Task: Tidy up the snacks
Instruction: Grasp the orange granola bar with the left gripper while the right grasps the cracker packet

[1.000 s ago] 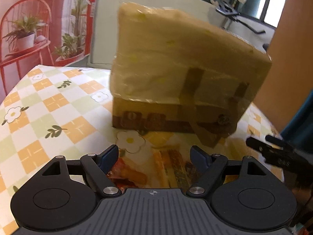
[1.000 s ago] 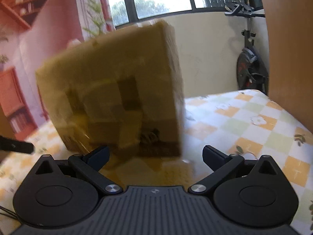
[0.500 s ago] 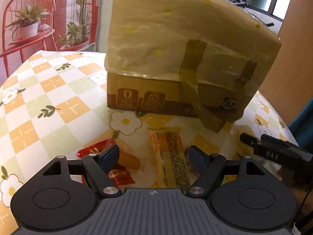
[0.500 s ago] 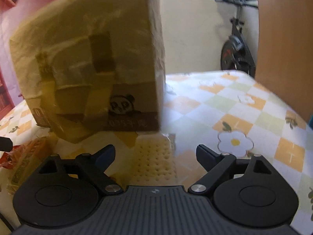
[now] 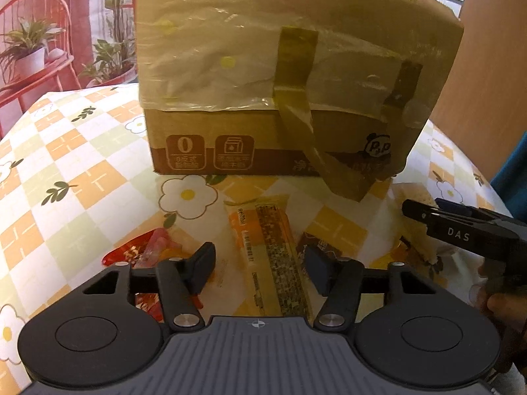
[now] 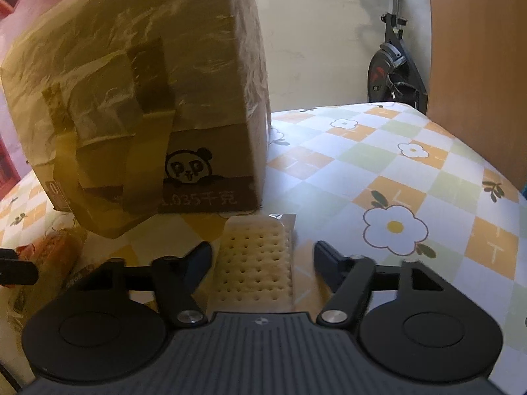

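A taped cardboard box (image 5: 290, 75) stands on the checked tablecloth; it also shows in the right wrist view (image 6: 141, 98). In front of it lie several snacks. My left gripper (image 5: 260, 268) is open, its jaws either side of an orange wrapped bar (image 5: 270, 256). A red packet (image 5: 145, 253) lies to its left and a dark packet (image 5: 316, 247) to its right. My right gripper (image 6: 262, 265) is open over a wrapped cracker pack (image 6: 255, 256); it also shows in the left wrist view (image 5: 461, 230) at the right.
The tablecloth (image 6: 411, 177) stretches to the right of the box, with a wooden panel (image 6: 477, 49) past its edge. An exercise bike (image 6: 392, 62) stands behind. A red plant stand (image 5: 36, 65) is at the far left.
Both grippers have dropped lower toward the table. The snacks have come into view between the jaws: the orange bar at the left gripper, the cracker pack at the right.
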A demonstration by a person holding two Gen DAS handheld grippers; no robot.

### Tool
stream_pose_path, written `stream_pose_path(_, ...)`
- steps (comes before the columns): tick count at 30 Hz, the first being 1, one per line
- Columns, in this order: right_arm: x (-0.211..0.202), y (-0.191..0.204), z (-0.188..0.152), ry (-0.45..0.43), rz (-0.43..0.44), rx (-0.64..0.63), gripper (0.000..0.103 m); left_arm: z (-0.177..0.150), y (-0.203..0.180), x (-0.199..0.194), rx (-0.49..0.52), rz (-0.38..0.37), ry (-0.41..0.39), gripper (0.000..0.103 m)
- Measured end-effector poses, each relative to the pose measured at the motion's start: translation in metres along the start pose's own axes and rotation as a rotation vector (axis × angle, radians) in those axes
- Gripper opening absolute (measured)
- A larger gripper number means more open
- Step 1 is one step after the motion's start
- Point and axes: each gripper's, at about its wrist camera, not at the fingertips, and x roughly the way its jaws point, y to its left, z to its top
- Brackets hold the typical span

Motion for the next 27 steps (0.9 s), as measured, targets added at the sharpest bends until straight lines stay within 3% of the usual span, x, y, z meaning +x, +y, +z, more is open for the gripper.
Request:
stream_pose_path(8, 0.0, -0.001, 0.0, -0.001, -0.006, -0.006, 0.06, -0.008, -0.003, 0.012, 0.002, 0.003, 0.041, 0.062)
stream_pose_path(14, 0.003, 0.009, -0.001, 0.012, -0.025, -0.075, 0.06, -0.012, 0.0, 0.013, -0.005, 0.009, 0.026, 0.061)
stream_pose_path(21, 0.004, 0.007, -0.001, 0.013, -0.012, -0.083, 0.059, -0.012, 0.003, 0.012, -0.01, 0.017, 0.008, 0.054)
stream_pose_path(23, 0.004, 0.007, 0.0, 0.014, -0.013, -0.086, 0.059, -0.012, 0.004, 0.011, -0.018, 0.003, 0.008, 0.04)
stream_pose_path(27, 0.004, 0.006, -0.001, 0.013, -0.014, -0.08, 0.058, -0.013, 0.007, 0.004, -0.034, -0.027, -0.01, 0.041)
